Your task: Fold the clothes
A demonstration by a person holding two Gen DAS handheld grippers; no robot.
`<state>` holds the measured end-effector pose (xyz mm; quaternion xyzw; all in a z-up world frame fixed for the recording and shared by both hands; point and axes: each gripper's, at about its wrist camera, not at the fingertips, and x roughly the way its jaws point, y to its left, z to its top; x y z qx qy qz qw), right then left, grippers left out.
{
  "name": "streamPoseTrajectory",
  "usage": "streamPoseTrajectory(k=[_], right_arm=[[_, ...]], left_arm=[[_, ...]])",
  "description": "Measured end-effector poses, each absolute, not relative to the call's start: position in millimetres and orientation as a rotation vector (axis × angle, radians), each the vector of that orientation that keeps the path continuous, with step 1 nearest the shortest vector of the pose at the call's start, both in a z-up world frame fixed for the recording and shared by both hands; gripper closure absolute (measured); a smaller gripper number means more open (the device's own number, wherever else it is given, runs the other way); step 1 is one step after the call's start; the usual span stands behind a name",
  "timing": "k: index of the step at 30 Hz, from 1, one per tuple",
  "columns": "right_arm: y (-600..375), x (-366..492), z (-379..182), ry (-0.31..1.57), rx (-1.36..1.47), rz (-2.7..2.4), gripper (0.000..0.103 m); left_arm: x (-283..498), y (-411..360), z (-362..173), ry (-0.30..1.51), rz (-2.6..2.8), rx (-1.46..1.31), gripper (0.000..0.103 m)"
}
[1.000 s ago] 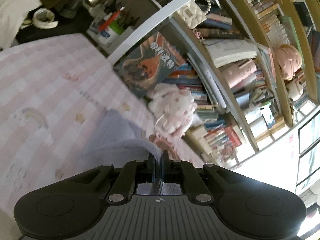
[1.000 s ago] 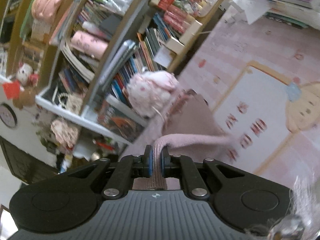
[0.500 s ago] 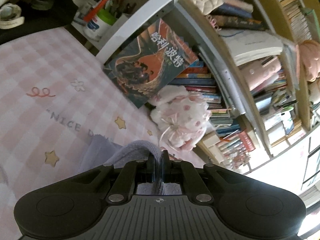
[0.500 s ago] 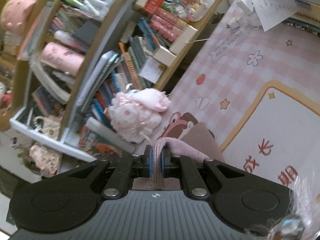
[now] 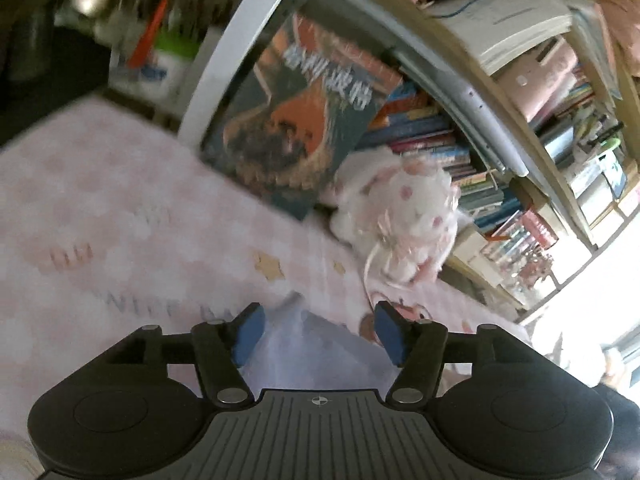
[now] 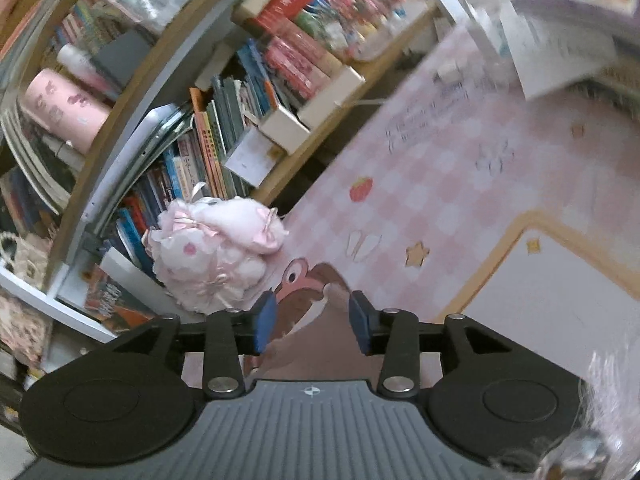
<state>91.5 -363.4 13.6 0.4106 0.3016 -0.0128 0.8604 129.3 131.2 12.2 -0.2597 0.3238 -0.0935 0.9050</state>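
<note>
Beneath both wrist cameras, on a pink-and-white checked cartoon-print mat (image 6: 436,184), lies the task's thing, a soft mauve-grey knitted garment (image 5: 316,356); in the left view it shows as pale lilac cloth lying between and under the blue pads, in the right view as a dusty-brown fold (image 6: 320,348) at the same low place; how neatly it is folded cannot be told, since most of it is hidden by the gripper bodies; left gripper (image 5: 316,334): released, jaws spread wide, nothing between the pads; right gripper (image 6: 312,320): likewise released, jaws apart over the cloth; half a second ago each gripper was clenched on a raised loop of this cloth, so both have let go almost together, and the fabric has dropped flat onto the mat; judged from this, a fold has been carried over and laid down, and the hands are free for a new hold or for withdrawal; whether further folds are due is not settled by these views; both pictures are smeared by motion; behind the garment, near but apart from it, a fluffy white-and-pink plush toy (image 6: 218,254) leans against a crowded wooden bookshelf (image 6: 224,92); a dark illustrated book cover with orange figure (image 5: 296,120) stands just beside the toy in the left view
</note>
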Motion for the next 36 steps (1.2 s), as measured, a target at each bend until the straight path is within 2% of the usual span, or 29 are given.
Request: streamPoseTrajectory(k=[8,12,18,20,22,23,24,25,26,27,31,33,36], right_arm=[[-345.1,95.1,14.9,0.657,0.578,-0.026,0.053],[-328.7,99.5,-0.8,0.717,0.373,-0.032,0.053],[-325.3,116.6,-22.4,0.756,0.343,-0.048,0.053],[-324.8,125.2,-27.1,0.764,0.329,-0.063,0.06],[-323.4,131.4,-28.3,0.77,0.321,-0.055,0.064],[-322.5,134.0,-28.9,0.771,0.316,-0.048,0.065],[-320.5,136.3,-29.5,0.771,0.302,-0.037,0.072],[-318.5,138.6,-30.0,0.771,0.288,-0.026,0.078],[-316.6,140.9,-31.4,0.777,0.276,-0.011,0.096],[-314.5,143.1,-31.9,0.786,0.262,-0.002,0.1],[-323.7,128.4,-7.4,0.656,0.347,-0.003,0.1],[-330.0,128.4,-5.5,0.645,0.37,-0.028,0.1],[-329.6,144.6,-26.5,0.726,0.337,-0.037,0.1]], left_arm=[[130.4,123.2,-1.1,0.701,-0.202,-0.367,0.042],[134.9,112.7,-12.0,0.712,-0.232,-0.3,0.042],[150.8,99.4,-24.0,0.721,-0.249,-0.212,0.044],[156.8,96.1,-26.5,0.721,-0.25,-0.185,0.045],[162.9,92.8,-28.9,0.721,-0.251,-0.158,0.052],[165.9,91.2,-30.1,0.721,-0.251,-0.145,0.072],[168.6,89.6,-31.0,0.72,-0.252,-0.132,0.097],[164.8,90.4,-26.3,0.696,-0.255,-0.134,0.098],[161.1,91.1,-21.6,0.672,-0.258,-0.136,0.098],[157.3,91.9,-16.9,0.648,-0.262,-0.138,0.098],[149.3,112.7,-7.5,0.613,-0.233,-0.233,0.098],[162.7,122.8,-28.5,0.693,-0.199,-0.265,0.098],[173.7,118.6,-47.9,0.745,-0.178,-0.241,0.098]])
